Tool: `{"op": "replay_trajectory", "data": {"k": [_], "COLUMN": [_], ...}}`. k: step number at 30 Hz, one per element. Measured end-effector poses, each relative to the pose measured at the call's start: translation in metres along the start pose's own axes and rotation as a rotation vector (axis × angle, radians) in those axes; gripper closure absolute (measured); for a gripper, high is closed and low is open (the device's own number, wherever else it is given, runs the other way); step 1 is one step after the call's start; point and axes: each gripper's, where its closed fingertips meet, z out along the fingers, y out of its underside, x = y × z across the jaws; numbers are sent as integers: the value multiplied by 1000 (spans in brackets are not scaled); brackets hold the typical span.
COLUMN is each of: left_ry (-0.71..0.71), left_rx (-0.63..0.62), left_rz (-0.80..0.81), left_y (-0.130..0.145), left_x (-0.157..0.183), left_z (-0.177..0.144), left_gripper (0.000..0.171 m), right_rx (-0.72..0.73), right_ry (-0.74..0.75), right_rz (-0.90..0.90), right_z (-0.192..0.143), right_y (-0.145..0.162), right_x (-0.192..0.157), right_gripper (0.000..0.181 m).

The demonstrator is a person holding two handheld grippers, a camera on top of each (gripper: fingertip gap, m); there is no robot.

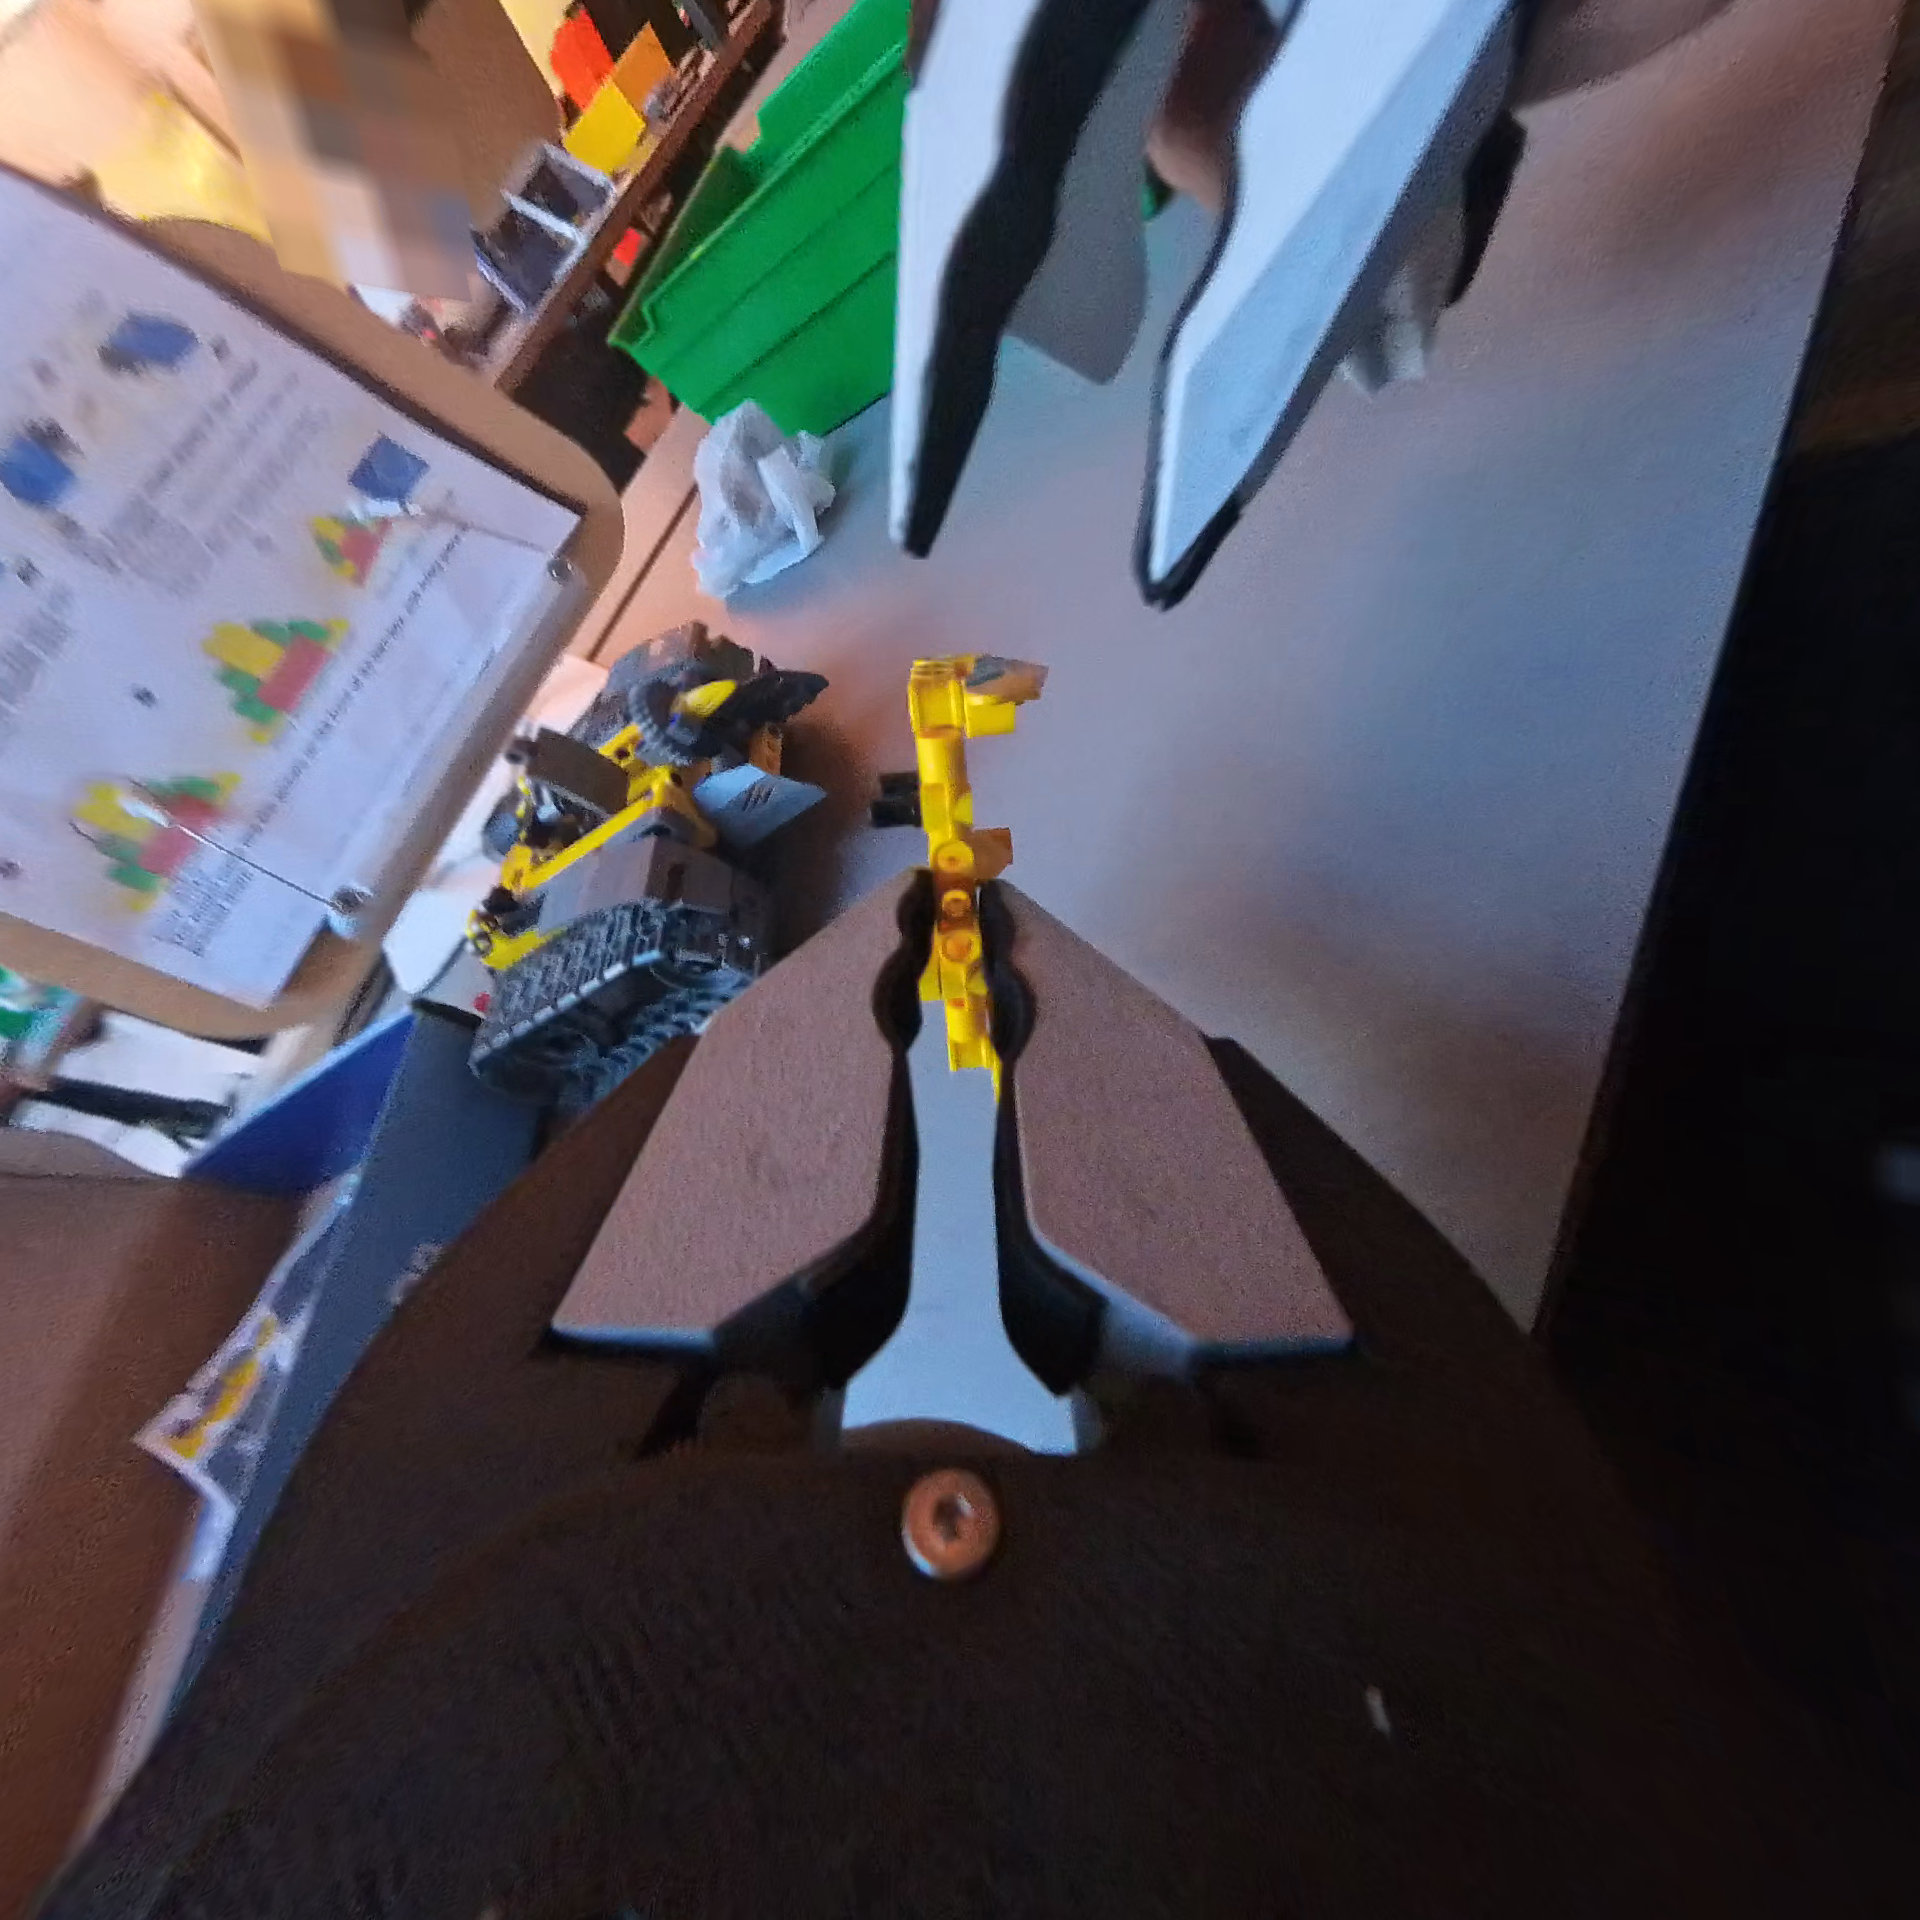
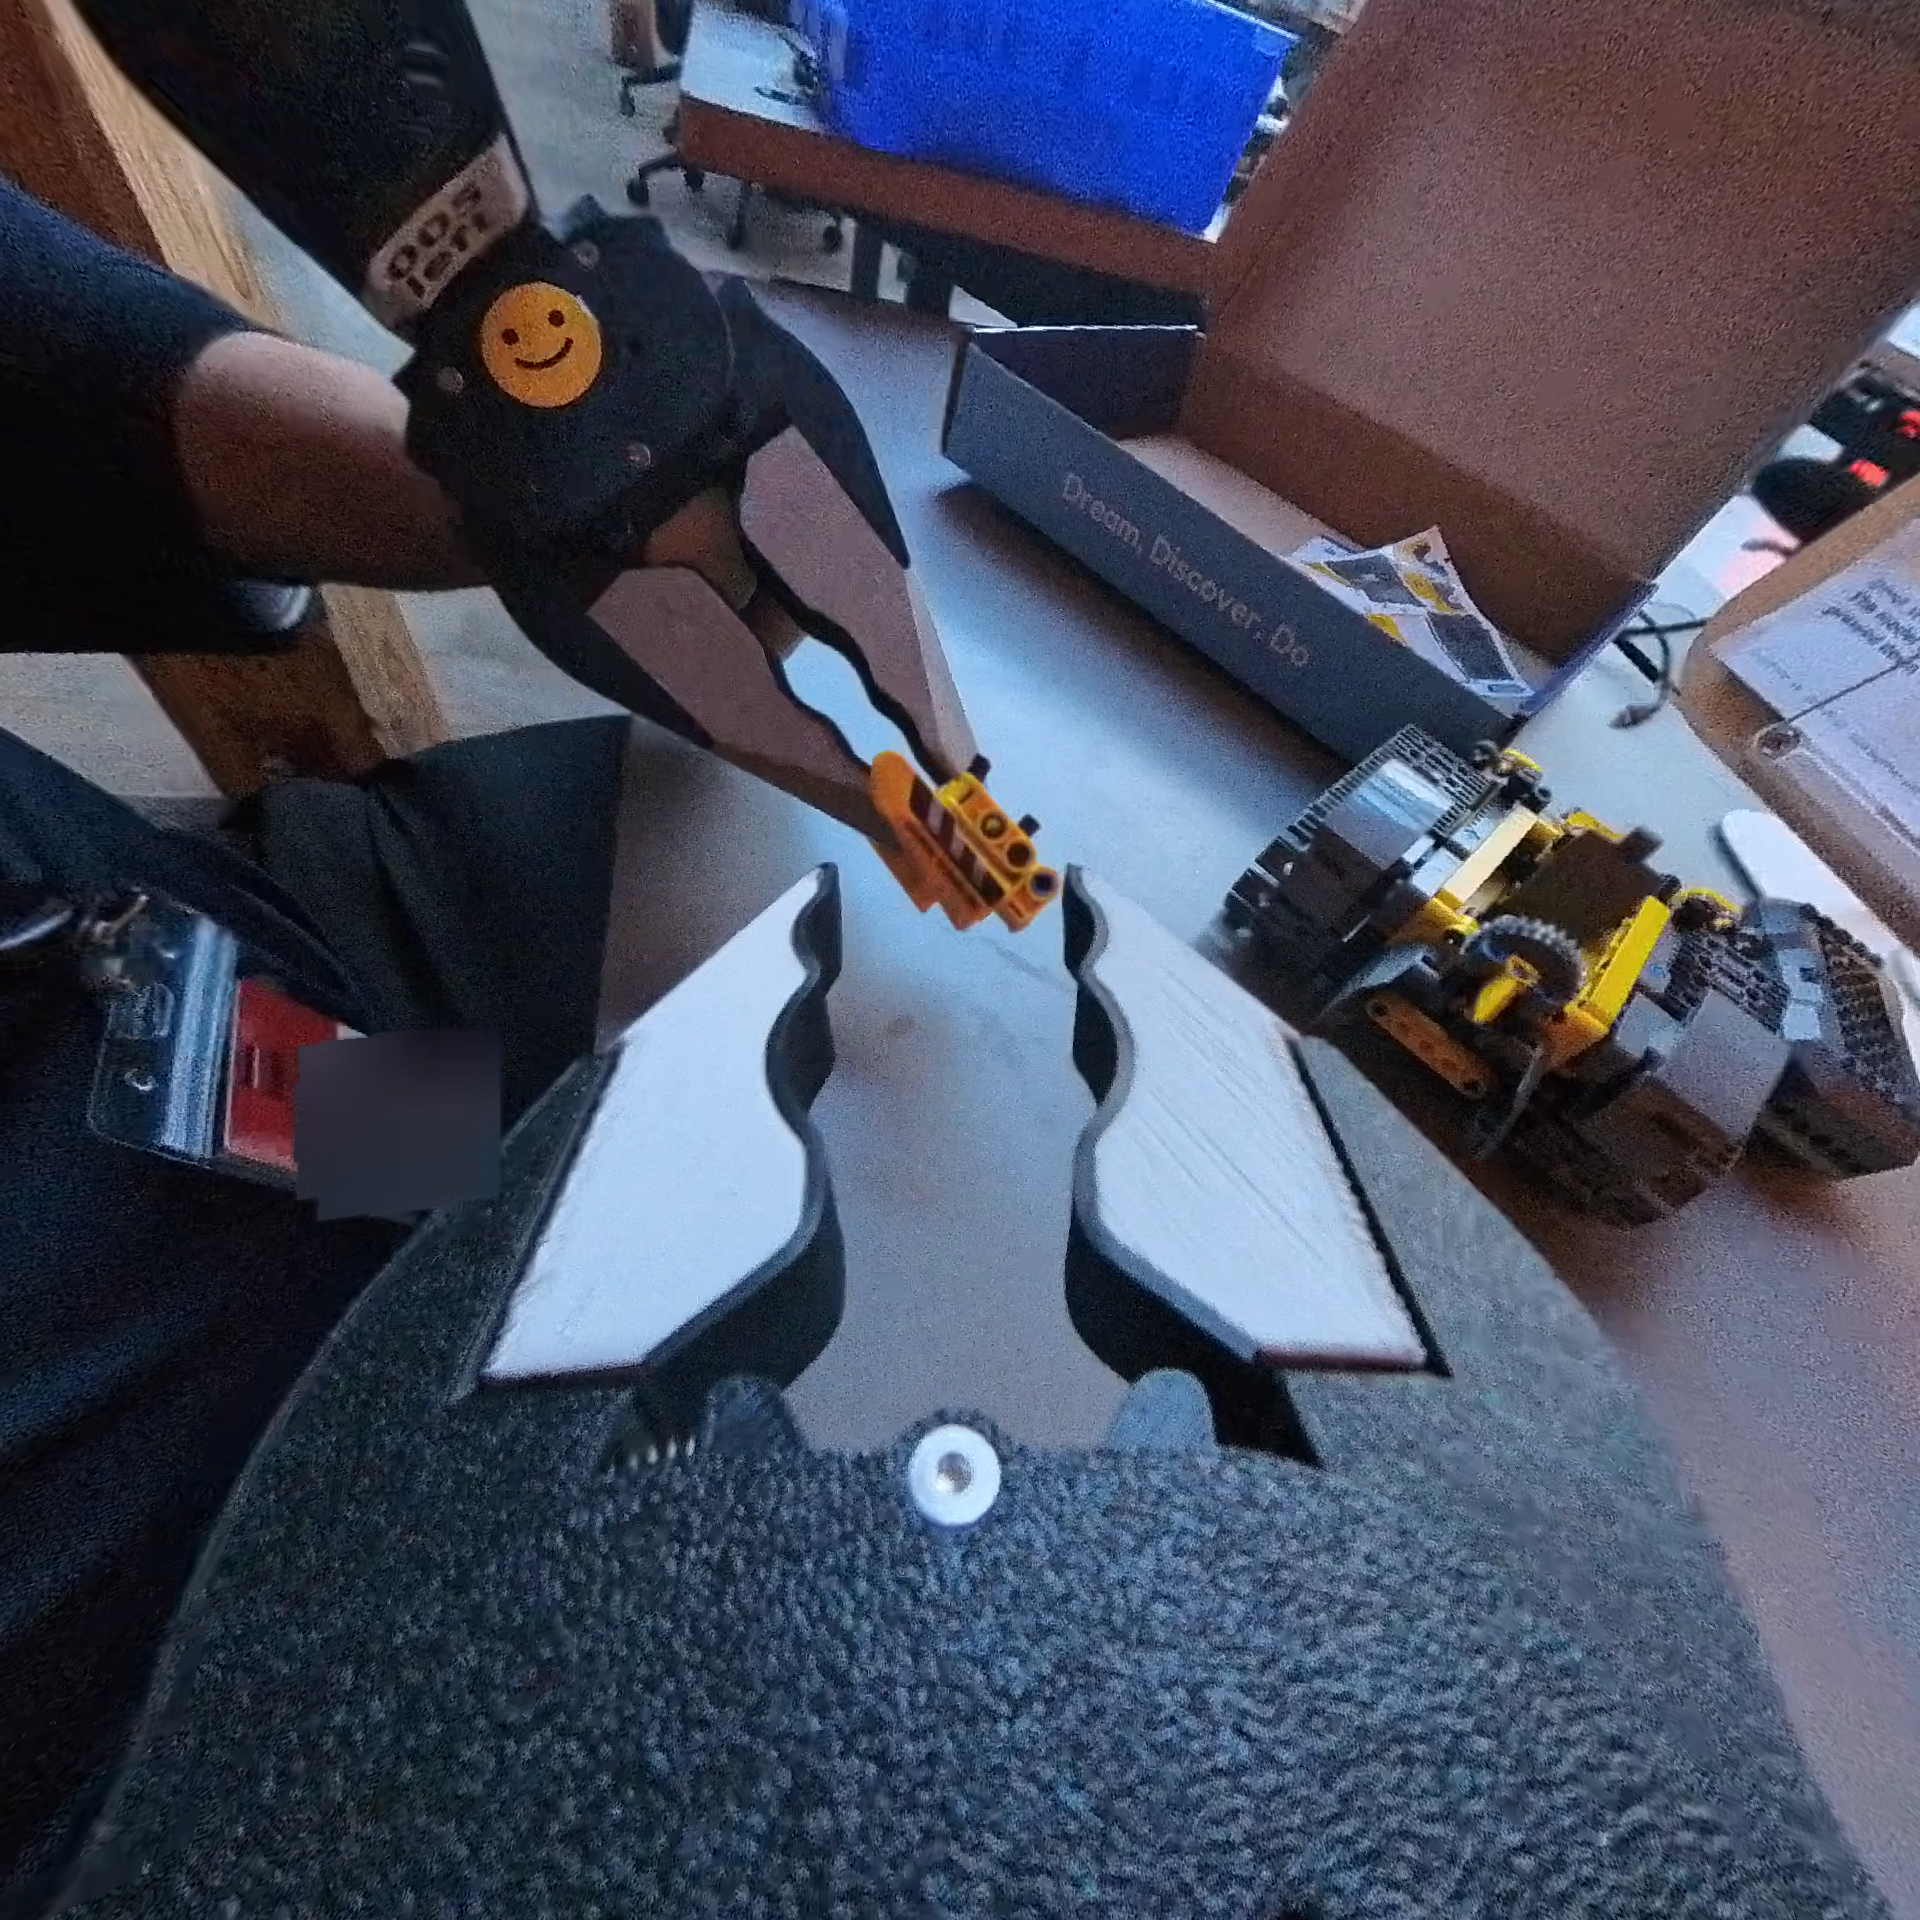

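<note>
My left gripper (image 1: 954, 902) is shut on a yellow brick-built piece (image 1: 956, 810) that sticks out past its tips above the table. In the right wrist view that same gripper (image 2: 914, 800) comes in from the upper left, held by a hand, with the yellow piece (image 2: 971, 852) at its tips. My right gripper (image 2: 951, 894) is open and empty, its tips on either side of the yellow piece's free end without touching. The right gripper (image 1: 1039, 561) also shows at the top of the left wrist view. A yellow and grey tracked brick vehicle (image 2: 1579, 977) lies on the table to the right.
A long grey box (image 2: 1226, 582) and a leaflet (image 2: 1413, 613) lie behind the vehicle. A board with a printed sheet (image 1: 239, 623) stands at the left. Green bins (image 1: 790, 260) and a crumpled plastic bag (image 1: 758, 499) sit farther along the table (image 1: 1403, 831). Tip to tip, the grippers are about 5 cm apart.
</note>
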Motion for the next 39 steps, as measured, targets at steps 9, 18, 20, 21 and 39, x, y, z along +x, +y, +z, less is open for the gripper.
{"op": "replay_trajectory", "data": {"k": [9,18,20,21,39], "left_ry": [47,248,261,271,243], "left_rx": [-9,-3,-8,-18,-114], "left_rz": [12,-241,-312,-345,-274], "left_y": [-3,-6,-6,-5,8], "left_x": [12,29,30,32,37], "left_z": [2,0,5,8,23], "left_gripper": [166,165,148,146,165], "right_rx": [-76,-108,-98,-89,-356], "right_ry": [105,152,136,130,-243], "right_rz": [-340,-377,-275,-242,-409], "right_z": [11,21,26,28,14], "right_y": [-4,-2,2,3,47], "right_x": [-18,-16,-15,-16,-30], "right_gripper": [148,173,174,174,172]}}
